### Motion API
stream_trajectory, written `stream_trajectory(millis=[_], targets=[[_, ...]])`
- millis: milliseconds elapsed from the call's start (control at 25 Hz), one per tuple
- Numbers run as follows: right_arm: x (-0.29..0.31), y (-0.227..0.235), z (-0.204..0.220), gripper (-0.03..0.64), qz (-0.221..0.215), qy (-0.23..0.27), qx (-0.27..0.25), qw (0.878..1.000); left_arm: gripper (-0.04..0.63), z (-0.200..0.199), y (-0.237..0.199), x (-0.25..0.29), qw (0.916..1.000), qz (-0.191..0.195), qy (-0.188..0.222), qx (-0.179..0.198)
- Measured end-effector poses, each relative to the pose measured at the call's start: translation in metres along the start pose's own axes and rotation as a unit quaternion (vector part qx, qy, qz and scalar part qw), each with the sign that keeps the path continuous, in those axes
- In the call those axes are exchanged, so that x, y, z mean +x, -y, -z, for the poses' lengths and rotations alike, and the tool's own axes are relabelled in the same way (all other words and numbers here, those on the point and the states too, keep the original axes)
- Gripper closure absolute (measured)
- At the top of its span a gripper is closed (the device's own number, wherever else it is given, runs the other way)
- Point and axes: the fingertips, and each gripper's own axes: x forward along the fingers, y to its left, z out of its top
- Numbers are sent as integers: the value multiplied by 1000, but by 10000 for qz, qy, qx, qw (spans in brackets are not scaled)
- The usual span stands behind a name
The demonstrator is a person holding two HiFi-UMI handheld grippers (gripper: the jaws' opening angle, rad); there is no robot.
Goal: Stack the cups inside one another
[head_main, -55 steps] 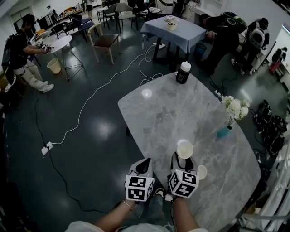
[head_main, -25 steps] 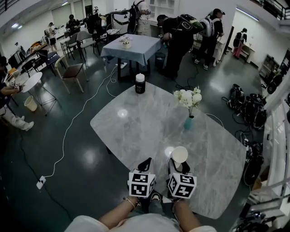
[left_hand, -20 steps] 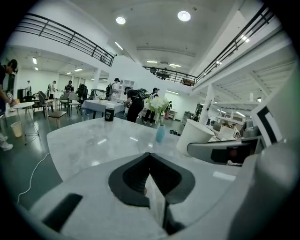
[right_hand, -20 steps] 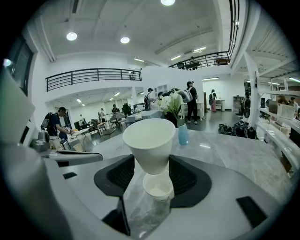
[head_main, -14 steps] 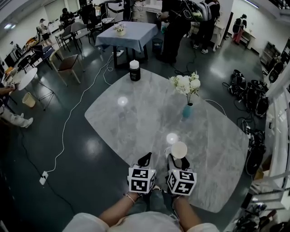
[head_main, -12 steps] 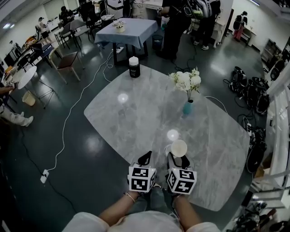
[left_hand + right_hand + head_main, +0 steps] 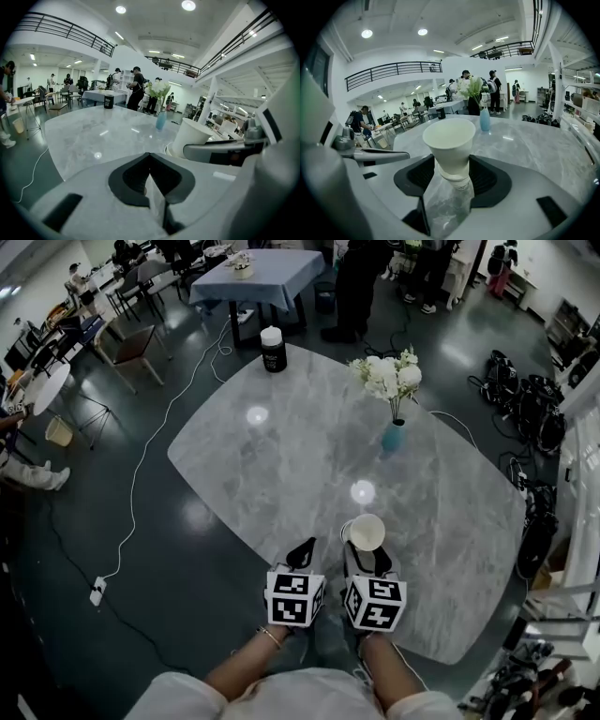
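Gone since 2.2 s ago: loose cup from the table (image 7: 281,456) beside right gripper (image 7: 366,557). Upper cup (image 7: 449,138) seated in lower cup (image 7: 457,174); lower one mostly covered, base blurred, table contact unclear. Cup stack (image 7: 366,532) mouth-up, long axis near vertical, near table's front edge. Right jaws clamped on cup stack; left gripper (image 7: 302,552) closed, empty.
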Motion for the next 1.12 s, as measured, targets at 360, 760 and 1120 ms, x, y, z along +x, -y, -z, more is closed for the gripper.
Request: stream_trajectory(millis=[360,760,1120], targets=[[9,-1,5,405,-48,-77,-65,9999,598,7,-1,5,9999,-16,-90,-50],[7,-4,11,400,-62,-84,-77,9999,598,8,-4,3,9999,-58,-79,-93],[-5,1,3,396,28,55,2,10000,598,3,0,-1,9999,-12,21,-102]])
